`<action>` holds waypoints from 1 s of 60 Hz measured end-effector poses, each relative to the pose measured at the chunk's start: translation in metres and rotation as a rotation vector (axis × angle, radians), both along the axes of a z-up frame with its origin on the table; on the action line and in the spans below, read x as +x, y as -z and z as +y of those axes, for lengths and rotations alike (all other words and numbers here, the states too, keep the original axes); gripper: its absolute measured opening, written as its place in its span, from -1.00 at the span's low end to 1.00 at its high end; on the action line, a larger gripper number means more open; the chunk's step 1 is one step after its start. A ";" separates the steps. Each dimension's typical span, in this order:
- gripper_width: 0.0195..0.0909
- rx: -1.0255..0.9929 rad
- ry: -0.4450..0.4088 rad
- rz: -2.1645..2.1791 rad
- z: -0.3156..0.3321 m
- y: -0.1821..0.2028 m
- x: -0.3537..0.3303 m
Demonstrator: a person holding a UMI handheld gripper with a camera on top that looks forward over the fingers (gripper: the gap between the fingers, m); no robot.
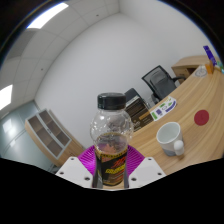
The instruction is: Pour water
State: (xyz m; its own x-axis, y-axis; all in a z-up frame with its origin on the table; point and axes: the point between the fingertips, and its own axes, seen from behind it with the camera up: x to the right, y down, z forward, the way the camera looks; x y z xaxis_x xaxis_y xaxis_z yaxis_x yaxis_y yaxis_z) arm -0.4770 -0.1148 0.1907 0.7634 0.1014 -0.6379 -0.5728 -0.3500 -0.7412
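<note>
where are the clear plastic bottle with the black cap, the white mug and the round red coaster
clear plastic bottle with black cap [110, 130]: gripper view, on its clear body, between the fingers
white mug [171, 137]: gripper view, on its outer wall
round red coaster [202, 117]: gripper view, on its flat top

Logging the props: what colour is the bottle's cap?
Black, in the gripper view: the bottle's cap, above the gripper.

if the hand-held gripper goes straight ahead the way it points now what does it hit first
Nothing new at once: the hand-held gripper is already shut on the bottle, which fills the line ahead. Past the bottle the way looks free over the wooden table; the white cup sits off to the side, though depth is unclear.
</note>
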 end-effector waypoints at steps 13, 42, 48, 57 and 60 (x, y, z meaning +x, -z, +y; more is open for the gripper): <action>-0.58 -0.133 0.023 0.904 0.051 -0.041 0.012; -0.57 -0.288 0.055 1.216 0.080 0.008 0.024; -0.57 -0.228 0.014 0.981 0.082 -0.009 0.034; -0.56 -0.057 -0.015 0.500 0.086 -0.058 0.079; -0.56 0.003 -0.010 0.353 0.087 -0.075 0.104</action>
